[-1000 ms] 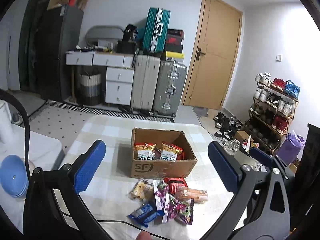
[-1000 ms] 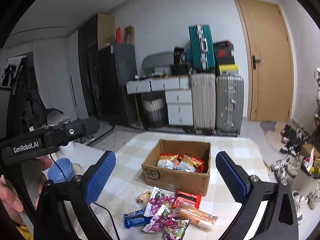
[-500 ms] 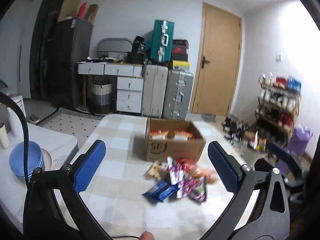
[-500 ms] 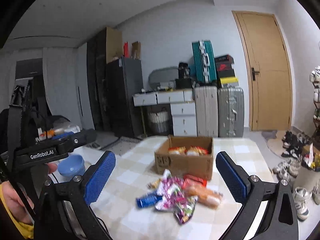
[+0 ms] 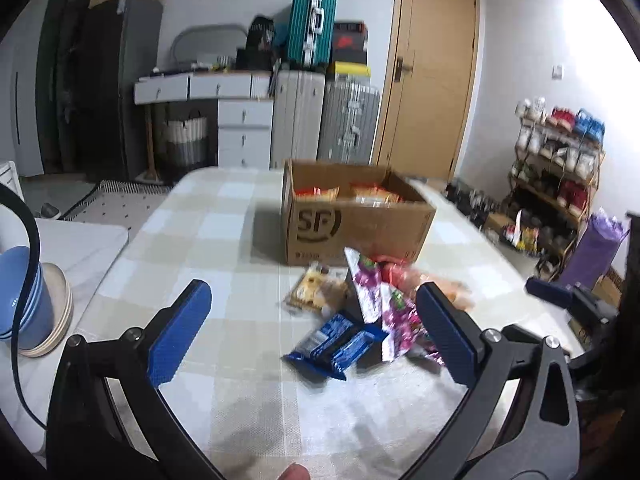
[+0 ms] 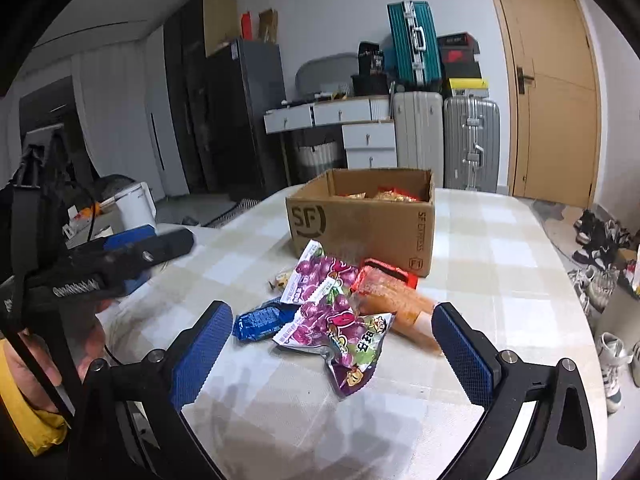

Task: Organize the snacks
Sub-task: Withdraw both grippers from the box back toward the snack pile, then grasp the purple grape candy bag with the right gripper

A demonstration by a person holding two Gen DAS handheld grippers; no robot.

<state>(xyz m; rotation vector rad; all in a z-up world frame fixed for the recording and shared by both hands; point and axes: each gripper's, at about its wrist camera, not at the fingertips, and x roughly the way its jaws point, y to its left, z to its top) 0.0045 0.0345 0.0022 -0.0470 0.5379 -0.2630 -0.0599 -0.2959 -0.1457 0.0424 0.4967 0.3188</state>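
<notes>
While both tongs, left tongs (image 5: 310,324) and right tongs (image 6: 332,346), gape empty over overlapping snack packets (image 6: 334,320) near worktop (image 6: 500,248) front edge: risk pinching two packets, slippery foil sliding away.

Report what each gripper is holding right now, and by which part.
Nothing is held. The left gripper and the right gripper are both open and empty, above the table, with the snack packets lying loose in front of the cardboard box.

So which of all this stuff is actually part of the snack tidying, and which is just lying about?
Part of the job: cardboard box, purple grape packets, blue packet, orange packet.

Just lying about: suitcases, blue bowls, shoe rack.
</notes>
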